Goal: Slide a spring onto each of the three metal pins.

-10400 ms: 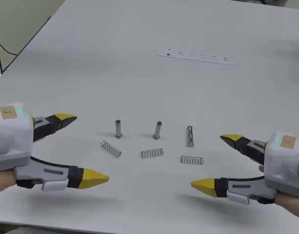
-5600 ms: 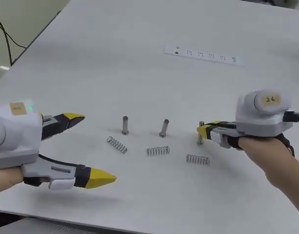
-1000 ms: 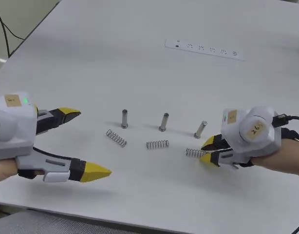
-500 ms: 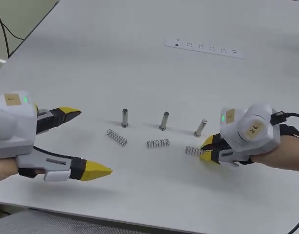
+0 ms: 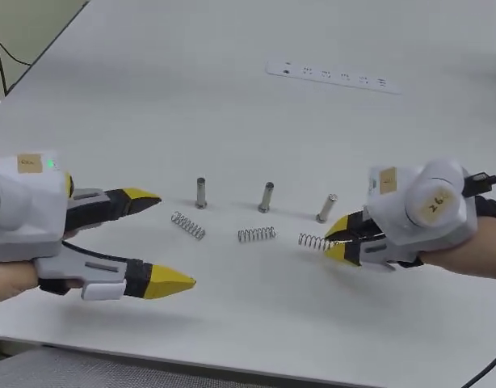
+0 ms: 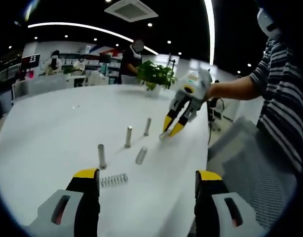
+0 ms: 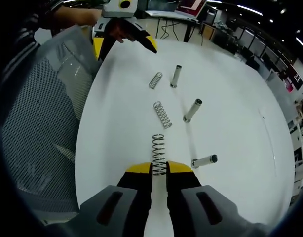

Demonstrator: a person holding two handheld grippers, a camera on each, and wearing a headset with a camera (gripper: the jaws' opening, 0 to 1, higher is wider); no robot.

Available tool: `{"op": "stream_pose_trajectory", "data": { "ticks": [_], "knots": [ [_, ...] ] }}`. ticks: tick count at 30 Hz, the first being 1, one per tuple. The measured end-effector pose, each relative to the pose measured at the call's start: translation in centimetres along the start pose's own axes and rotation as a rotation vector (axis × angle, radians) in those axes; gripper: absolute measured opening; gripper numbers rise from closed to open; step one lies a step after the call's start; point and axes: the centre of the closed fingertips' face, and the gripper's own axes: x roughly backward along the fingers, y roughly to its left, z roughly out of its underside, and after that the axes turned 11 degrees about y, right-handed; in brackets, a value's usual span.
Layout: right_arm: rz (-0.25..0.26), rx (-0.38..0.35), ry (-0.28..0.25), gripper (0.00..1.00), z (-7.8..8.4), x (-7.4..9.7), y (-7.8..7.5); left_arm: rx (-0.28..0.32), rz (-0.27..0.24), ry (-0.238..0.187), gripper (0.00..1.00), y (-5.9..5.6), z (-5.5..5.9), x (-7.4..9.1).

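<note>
Spring (image 5: 311, 241) pinched at one end between right gripper (image 5: 332, 240) jaws, coil jutting ahead of tips | nearest pin (image 5: 326, 208) just beside those tips — middle pin (image 5: 266, 196), far pin (image 5: 201, 192) farther ahead | second spring (image 5: 256, 234), third spring (image 5: 187, 225) loose on table (image 5: 232, 97) between claws | left gripper (image 5: 167, 239) spread wide, holding nothing

Table (image 5: 232, 113) open all round; pins (image 5: 266, 196), springs (image 5: 256, 234) midway.
</note>
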Motion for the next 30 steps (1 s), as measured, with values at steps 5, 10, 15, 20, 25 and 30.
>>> {"op": "stream_pose_trajectory", "data": {
  "ticks": [5,10,15,20,25,30],
  "knots": [
    [0.002,0.012,-0.018,0.07,-1.1,0.5,0.5,-0.035,0.004,-0.002,0.77,0.1,-0.7,-0.9],
    [-0.005,0.021,-0.027,0.07,-1.9,0.8,0.9,-0.078,0.047,0.007,0.74,-0.4,-1.7,-1.7],
    [-0.006,0.020,-0.037,0.07,-2.5,1.1,1.1,-0.103,0.088,0.000,0.65,-1.0,-2.9,-2.3],
    [-0.026,0.033,-0.031,0.07,-2.8,1.2,1.8,-0.136,0.135,0.005,0.55,-1.7,-3.7,-3.3],
    [-0.041,0.045,-0.002,0.07,-2.6,0.7,2.2,-0.188,0.191,0.023,0.49,-3.0,-4.2,-5.2],
    [-0.047,0.068,-0.004,0.07,-3.2,1.0,2.6,-0.234,0.216,0.043,0.44,-3.7,-4.6,-6.3]
  ]
}}
